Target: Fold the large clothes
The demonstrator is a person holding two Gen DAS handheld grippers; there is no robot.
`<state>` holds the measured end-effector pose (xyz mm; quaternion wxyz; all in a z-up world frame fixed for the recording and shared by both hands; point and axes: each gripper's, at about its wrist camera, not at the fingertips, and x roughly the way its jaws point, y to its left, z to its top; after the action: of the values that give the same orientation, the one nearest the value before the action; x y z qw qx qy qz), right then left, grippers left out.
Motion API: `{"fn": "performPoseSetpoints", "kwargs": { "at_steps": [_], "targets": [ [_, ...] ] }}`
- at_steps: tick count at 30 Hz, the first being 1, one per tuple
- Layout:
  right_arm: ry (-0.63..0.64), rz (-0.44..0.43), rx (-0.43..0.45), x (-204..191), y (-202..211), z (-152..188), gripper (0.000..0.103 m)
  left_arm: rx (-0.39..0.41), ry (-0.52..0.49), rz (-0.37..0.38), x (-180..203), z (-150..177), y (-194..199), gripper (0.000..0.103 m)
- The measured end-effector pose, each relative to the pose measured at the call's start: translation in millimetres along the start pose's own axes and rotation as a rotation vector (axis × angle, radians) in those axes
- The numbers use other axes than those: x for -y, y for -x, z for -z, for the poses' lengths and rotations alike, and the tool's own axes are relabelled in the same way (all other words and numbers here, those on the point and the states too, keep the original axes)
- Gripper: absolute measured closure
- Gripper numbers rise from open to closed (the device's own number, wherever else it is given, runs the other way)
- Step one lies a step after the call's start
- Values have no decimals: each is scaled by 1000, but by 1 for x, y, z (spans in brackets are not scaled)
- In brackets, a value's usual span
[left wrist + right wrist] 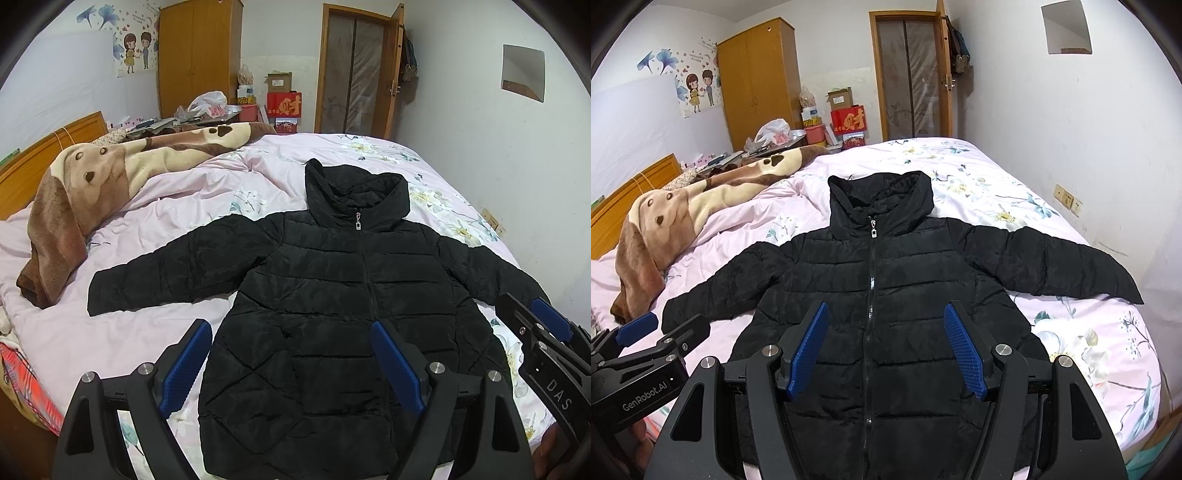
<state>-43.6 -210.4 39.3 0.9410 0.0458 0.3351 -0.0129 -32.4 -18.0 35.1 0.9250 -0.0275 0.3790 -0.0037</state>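
A black puffer jacket (332,295) (886,280) lies flat and zipped on the pink floral bedspread (147,332) (1071,332), hood away from me, both sleeves spread out to the sides. My left gripper (291,332) hovers open above the jacket's lower left part, nothing between its blue pads (184,365). My right gripper (886,317) hovers open over the zipper near the jacket's middle, its blue pads (964,350) apart and empty. Each gripper shows at the edge of the other's view: the right one (532,314) and the left one (653,325).
A brown and cream blanket (110,177) (683,206) is heaped along the bed's left side by a wooden headboard (44,151). A cluttered table, boxes and a wardrobe (195,55) stand behind. A white wall with sockets (1067,199) borders the bed's right side.
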Motion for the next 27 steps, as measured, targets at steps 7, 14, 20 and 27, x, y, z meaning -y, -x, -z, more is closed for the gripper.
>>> {"fn": "performPoseSetpoints", "kwargs": {
  "at_steps": [7,14,20,27],
  "targets": [
    [1,-1,4,1,0,-2,38,6,-2,0,2,0,2,15],
    [2,-4,0,1,1,-3,38,8,-8,7,3,0,2,15],
    [1,-1,0,0,1,-3,38,10,-8,1,4,1,2,15],
    [0,0,2,-1,2,-1,38,8,-11,-2,5,2,1,15]
  ]
}}
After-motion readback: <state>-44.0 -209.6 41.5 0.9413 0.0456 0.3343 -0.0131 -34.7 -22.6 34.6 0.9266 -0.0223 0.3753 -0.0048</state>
